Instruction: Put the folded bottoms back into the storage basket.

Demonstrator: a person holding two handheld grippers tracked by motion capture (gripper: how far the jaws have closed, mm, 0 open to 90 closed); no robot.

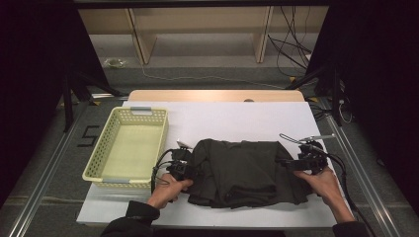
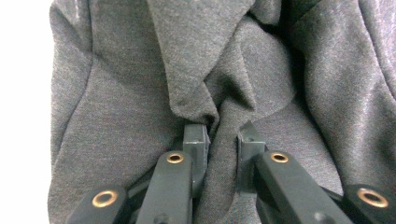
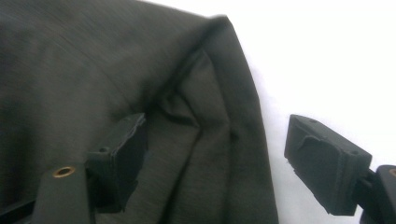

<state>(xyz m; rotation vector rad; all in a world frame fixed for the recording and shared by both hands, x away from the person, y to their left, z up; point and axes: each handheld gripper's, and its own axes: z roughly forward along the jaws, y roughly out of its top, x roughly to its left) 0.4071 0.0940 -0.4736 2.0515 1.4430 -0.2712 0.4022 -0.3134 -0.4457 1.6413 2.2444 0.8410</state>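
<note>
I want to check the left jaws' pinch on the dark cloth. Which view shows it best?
The left gripper view: the left gripper squeezes a fold of the dark cloth. The high view gives the whole cloth; the right gripper view its far edge.

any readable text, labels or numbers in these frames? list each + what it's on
"5": a dark figure on the grey floor, left of the cream basket.
Nothing readable on the basket, the dark grey garment or the white table top.
The grey strips on the basket's rims show no lettering that can be made out.
</note>
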